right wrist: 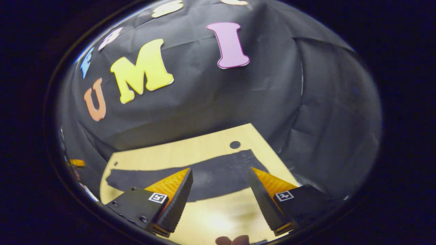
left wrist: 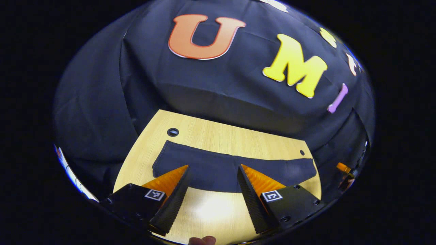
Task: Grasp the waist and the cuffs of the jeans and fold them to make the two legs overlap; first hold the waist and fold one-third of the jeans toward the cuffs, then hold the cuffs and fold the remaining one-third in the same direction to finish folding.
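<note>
Pale wooden desk (left wrist: 211, 136) is filling the lower half of both views. Nearest, the left gripper (left wrist: 213, 170) is hovering above its front part with fingers spread wide apart, gripping nothing; the right gripper (right wrist: 220, 172) is hovering likewise, fingers apart. Beyond them, the dark jeans (left wrist: 218, 168) are lying flat across the desk. Farther back, black cloth is hanging.
</note>
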The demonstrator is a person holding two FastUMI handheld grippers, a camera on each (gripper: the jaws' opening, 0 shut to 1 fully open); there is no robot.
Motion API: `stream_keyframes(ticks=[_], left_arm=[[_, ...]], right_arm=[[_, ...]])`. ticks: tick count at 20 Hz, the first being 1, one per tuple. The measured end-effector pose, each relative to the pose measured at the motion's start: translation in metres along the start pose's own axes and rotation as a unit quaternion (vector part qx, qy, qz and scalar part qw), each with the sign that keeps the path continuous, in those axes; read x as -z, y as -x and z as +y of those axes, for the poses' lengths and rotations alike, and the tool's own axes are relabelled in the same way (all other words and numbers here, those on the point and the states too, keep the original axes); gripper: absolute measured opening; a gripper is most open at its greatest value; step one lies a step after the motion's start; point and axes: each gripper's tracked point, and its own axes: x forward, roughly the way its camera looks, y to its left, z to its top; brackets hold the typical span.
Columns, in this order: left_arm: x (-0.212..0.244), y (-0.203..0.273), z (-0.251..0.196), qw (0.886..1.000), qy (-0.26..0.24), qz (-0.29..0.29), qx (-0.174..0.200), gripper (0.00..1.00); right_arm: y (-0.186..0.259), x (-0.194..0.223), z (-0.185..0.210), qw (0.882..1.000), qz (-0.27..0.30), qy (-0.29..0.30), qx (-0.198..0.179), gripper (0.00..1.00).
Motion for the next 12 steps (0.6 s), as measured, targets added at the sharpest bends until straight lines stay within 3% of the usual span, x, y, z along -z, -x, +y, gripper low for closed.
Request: stream_keyframes(ticks=[2, 5, 6, 7, 12], left_arm=[[0.027, 0.009, -0.005, 0.999, -0.015, -0.025, -0.018, 0.94], [0.055, 0.026, -0.007, 0.996, -0.032, -0.068, -0.054, 0.94], [0.056, 0.03, -0.011, 0.994, -0.034, -0.086, -0.061, 0.94], [0.057, 0.034, -0.015, 0.992, -0.038, -0.099, -0.062, 0.94], [0.047, 0.029, -0.033, 0.99, -0.043, -0.123, -0.062, 0.95]], right_arm=[[0.021, 0.016, 0.01, 1.0, -0.013, 0.006, -0.004, 0.99], [0.035, 0.053, 0.02, 1.0, -0.005, 0.025, -0.003, 0.98], [0.035, 0.058, 0.019, 0.999, -0.012, 0.03, -0.001, 0.94], [0.028, 0.062, 0.018, 0.999, -0.017, 0.037, 0.005, 0.99], [0.017, 0.069, 0.0, 1.0, 0.001, 0.011, 0.012, 0.94]])
